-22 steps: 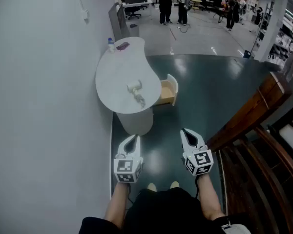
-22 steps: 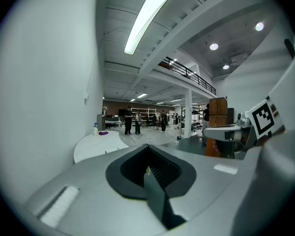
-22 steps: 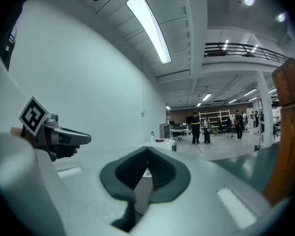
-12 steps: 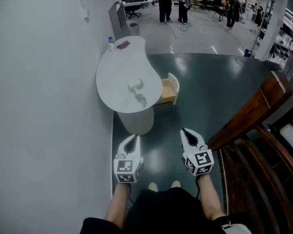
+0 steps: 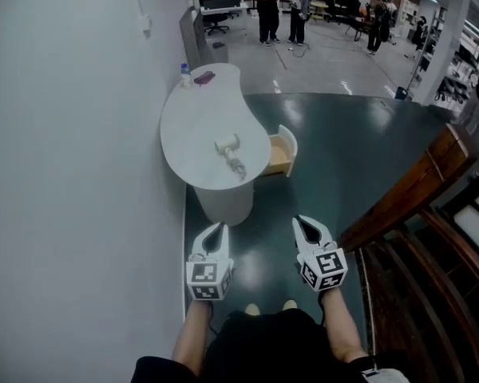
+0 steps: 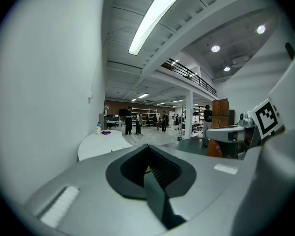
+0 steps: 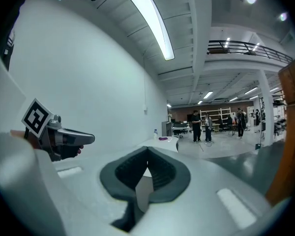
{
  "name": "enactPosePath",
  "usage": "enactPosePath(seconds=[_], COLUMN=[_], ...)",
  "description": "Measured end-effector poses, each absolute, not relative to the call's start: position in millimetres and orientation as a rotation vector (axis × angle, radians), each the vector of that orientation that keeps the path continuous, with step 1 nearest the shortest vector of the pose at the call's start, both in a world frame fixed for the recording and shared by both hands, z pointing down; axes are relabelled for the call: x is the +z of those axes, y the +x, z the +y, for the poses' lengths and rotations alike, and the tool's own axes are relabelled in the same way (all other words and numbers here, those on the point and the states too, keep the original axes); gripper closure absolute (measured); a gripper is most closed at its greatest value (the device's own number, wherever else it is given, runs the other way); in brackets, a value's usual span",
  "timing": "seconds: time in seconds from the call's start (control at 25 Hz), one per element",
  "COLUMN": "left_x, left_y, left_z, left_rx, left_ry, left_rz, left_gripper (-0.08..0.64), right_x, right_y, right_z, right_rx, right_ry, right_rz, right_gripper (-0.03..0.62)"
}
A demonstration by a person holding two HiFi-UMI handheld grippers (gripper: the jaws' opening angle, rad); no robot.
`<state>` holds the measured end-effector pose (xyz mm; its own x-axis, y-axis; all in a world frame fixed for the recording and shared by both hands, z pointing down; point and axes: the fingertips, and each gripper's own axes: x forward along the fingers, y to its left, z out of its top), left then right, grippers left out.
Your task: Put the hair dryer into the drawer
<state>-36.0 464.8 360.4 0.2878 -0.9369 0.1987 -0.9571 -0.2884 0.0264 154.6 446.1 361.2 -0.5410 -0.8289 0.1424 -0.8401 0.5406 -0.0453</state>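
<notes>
A white hair dryer (image 5: 227, 144) lies on the white rounded table (image 5: 193, 122), its cord (image 5: 239, 167) trailing toward the near edge. At the table's right side a wooden drawer (image 5: 281, 152) stands pulled open. My left gripper (image 5: 215, 228) and right gripper (image 5: 306, 223) are held side by side over the dark floor, well short of the table. Both are shut with nothing in them. The left gripper view shows closed jaws (image 6: 148, 154) and the table top (image 6: 101, 142) ahead. The right gripper view shows its shut jaws (image 7: 147, 154) and the left gripper (image 7: 64, 138) beside it.
A bottle (image 5: 186, 73) and a purple object (image 5: 204, 77) sit at the table's far end. A white wall (image 5: 72, 158) runs along the left, and a wooden railing (image 5: 419, 183) along the right. Several people (image 5: 268, 8) stand far back in the hall.
The table, hair dryer and drawer sit slightly lower and to the right in the head view, as the view has shifted. Both grippers stay shut in much the same place.
</notes>
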Motion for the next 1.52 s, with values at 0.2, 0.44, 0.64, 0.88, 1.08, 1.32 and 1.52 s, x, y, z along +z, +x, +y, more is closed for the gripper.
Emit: enactPosePath(seconds=[0.2,0.44,0.64,0.88,1.08,1.32,1.52], left_x=[365.0,371.9,380.5,385.9,382.8,387.4,390.0], left_y=[-55.6,-72.0,-79.6,-73.7,-69.4,-66.3,-64.5], left_z=[456.0,439.3,411.2,351.7,297.7,245.9,206.4], left_rx=[0.198,0.193,0.213,0.228,0.241,0.253,0.257], left_ry=[2.406,2.387,2.349,2.317,2.279,2.216,2.178], left_rz=[-1.773,-1.788,-1.821,-1.863,-1.898,-1.936,-1.975], left_gripper=[0.554,0.554,0.554,0.554,0.554,0.554,0.554], right_x=[366.1,375.5,387.1,395.2,391.1,398.1,404.3], right_y=[136.5,117.7,106.7,111.4,111.6,109.0,107.1], right_z=[441.5,421.5,387.0,316.8,250.6,192.3,146.9], right_rx=[0.178,0.189,0.200,0.214,0.207,0.237,0.262], right_ry=[1.457,1.428,1.372,1.343,1.287,1.209,1.159], right_rz=[-2.650,-2.655,-2.673,-2.701,-2.727,-2.752,-2.778], right_gripper=[0.589,0.589,0.589,0.589,0.589,0.589,0.589])
